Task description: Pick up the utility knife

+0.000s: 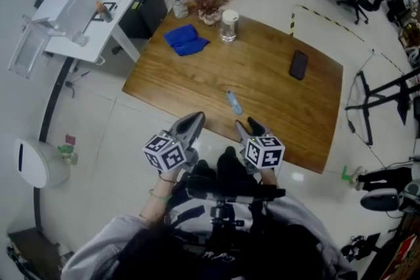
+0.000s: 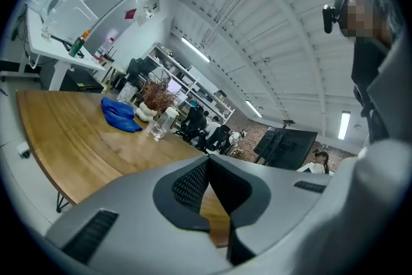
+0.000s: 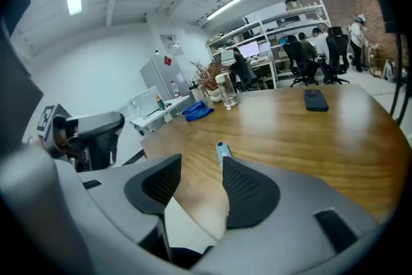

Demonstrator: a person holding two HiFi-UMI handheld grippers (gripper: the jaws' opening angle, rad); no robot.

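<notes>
The utility knife (image 1: 233,102), small and light blue, lies on the wooden table (image 1: 269,92) near its front edge. Both grippers hover short of that edge, over the floor. My right gripper (image 1: 250,126) is just below the knife and open, with nothing between its pads. In the right gripper view the knife (image 3: 221,151) pokes out from behind the right pad, ahead of the open right gripper (image 3: 199,167). My left gripper (image 1: 192,121) is left of the knife. In the left gripper view the left gripper (image 2: 207,164) has its pads meeting at the tips, holding nothing.
Farther back on the table are a blue cloth (image 1: 186,39), a glass jar (image 1: 228,25), a vase of dried flowers (image 1: 209,0) and a dark phone (image 1: 298,65). A white desk (image 1: 98,16) stands at the left, black stands (image 1: 380,101) at the right.
</notes>
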